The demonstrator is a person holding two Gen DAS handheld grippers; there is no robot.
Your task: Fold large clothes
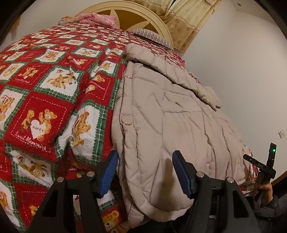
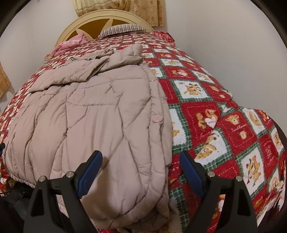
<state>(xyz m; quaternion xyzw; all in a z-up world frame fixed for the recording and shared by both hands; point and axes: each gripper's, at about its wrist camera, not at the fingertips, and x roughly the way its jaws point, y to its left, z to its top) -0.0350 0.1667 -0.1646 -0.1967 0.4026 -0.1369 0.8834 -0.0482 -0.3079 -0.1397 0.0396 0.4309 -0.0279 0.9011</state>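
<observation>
A bed (image 1: 44, 100) under a red teddy-bear blanket (image 2: 224, 111) stands against plain white walls (image 1: 242, 71). Its rounded cream headboard (image 2: 107, 15) sits below yellowish patterned curtains (image 1: 188, 19); a striped pillow (image 2: 122, 28) lies there.

Left gripper (image 1: 145, 172) pitched downward, jaws apart, blue pads (image 1: 109, 174) clear of each other with nothing pinched between. Right gripper (image 2: 141, 173) also tipped downward, jaws spread wider, one pad (image 2: 89, 174) seen side-on, not pressing on anything. In the left wrist view, right hand (image 1: 267, 190) visible at the lower right edge, fingers wrapped round a black handle, dark sleeve (image 1: 273, 201) at the wrist.
</observation>
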